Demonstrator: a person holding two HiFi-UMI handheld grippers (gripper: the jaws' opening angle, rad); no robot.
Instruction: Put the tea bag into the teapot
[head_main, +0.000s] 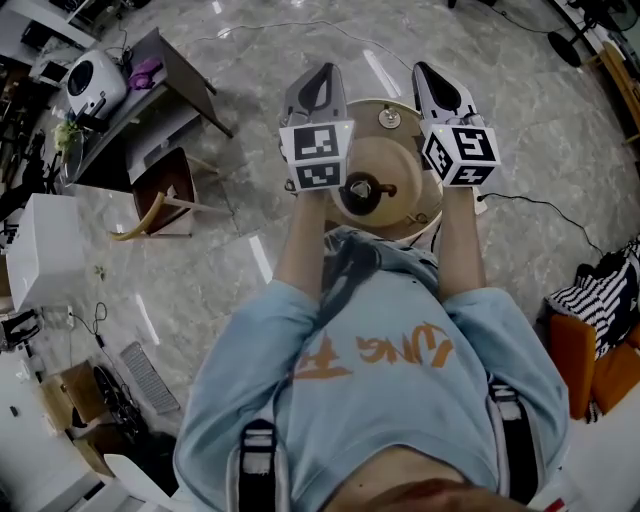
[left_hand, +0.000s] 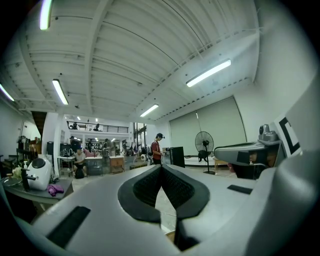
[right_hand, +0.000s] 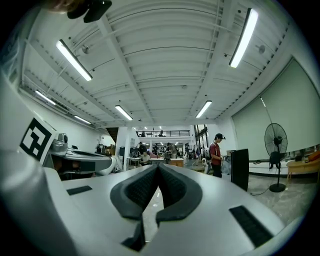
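In the head view a small round wooden table (head_main: 420, 215) lies below my raised arms. On it stands a brown teapot (head_main: 366, 187) with a dark knobbed lid, and a small metal-topped piece (head_main: 389, 118) sits near its far rim. I see no tea bag in any view. My left gripper (head_main: 318, 72) and right gripper (head_main: 426, 70) are held side by side above the table, pointing out level across the room. In the left gripper view the left gripper (left_hand: 161, 168) has its jaws closed tip to tip with nothing between them. The right gripper (right_hand: 158, 168) looks the same in its own view.
A brown chair (head_main: 164, 190) and a desk carrying a white appliance (head_main: 93, 82) stand to the left. A white box (head_main: 40, 250) is nearer. An orange seat (head_main: 592, 362) is on the right, with a cable (head_main: 540, 205) on the marble floor. Distant people and a standing fan (left_hand: 204, 142) fill the hall.
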